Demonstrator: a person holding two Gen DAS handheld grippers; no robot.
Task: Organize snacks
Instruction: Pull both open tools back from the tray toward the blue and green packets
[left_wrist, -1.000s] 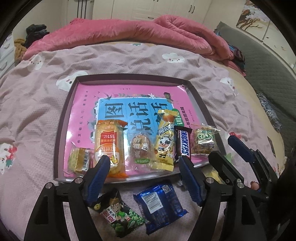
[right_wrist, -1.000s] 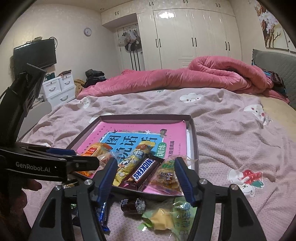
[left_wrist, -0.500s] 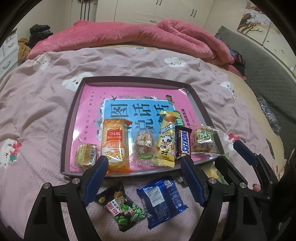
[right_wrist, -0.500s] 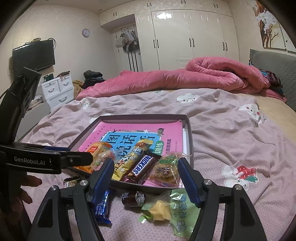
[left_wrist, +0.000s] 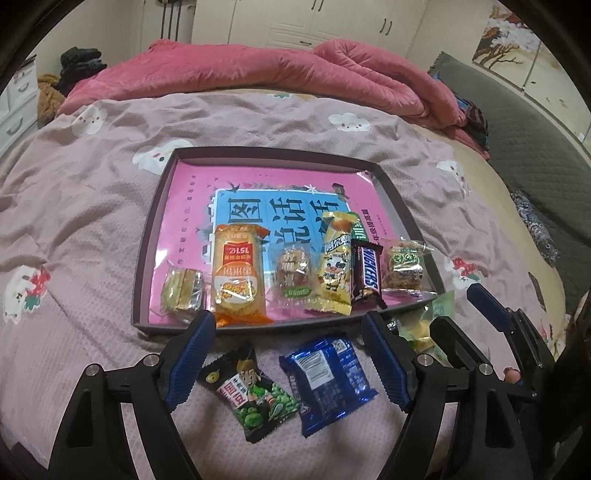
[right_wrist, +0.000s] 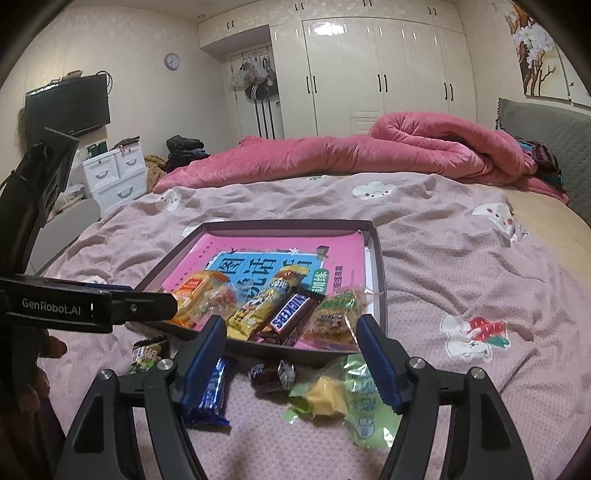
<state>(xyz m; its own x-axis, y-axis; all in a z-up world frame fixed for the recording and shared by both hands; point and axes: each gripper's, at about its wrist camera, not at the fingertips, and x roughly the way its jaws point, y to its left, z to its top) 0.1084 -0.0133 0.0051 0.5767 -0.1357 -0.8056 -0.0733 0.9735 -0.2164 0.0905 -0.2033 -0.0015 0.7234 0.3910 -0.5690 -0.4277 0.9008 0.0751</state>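
Note:
A dark-rimmed tray (left_wrist: 147, 236) on the bed holds a pink book with a row of snacks along its near edge, among them an orange packet (left_wrist: 238, 280), a yellow cow packet (left_wrist: 336, 266) and a Snickers bar (left_wrist: 365, 273). My left gripper (left_wrist: 286, 325) hangs open above a green pea packet (left_wrist: 255, 391) and a blue packet (left_wrist: 325, 373) lying on the bedspread. Open too, my right gripper (right_wrist: 291, 326) hovers over a dark wrapped candy (right_wrist: 271, 373) and a green-yellow packet (right_wrist: 332, 395), touching neither.
A rolled pink duvet (right_wrist: 369, 155) lies across the far side of the bed. The grey headboard (left_wrist: 517, 140) runs along the right. White drawers (right_wrist: 114, 173) and a wall television (right_wrist: 68, 103) stand at the left. A hand (right_wrist: 40, 354) holds the left gripper.
The right gripper's jaws have spread wider. Both grippers have drawn back a little from the tray, so more of the loose packets on the bedspread shows.

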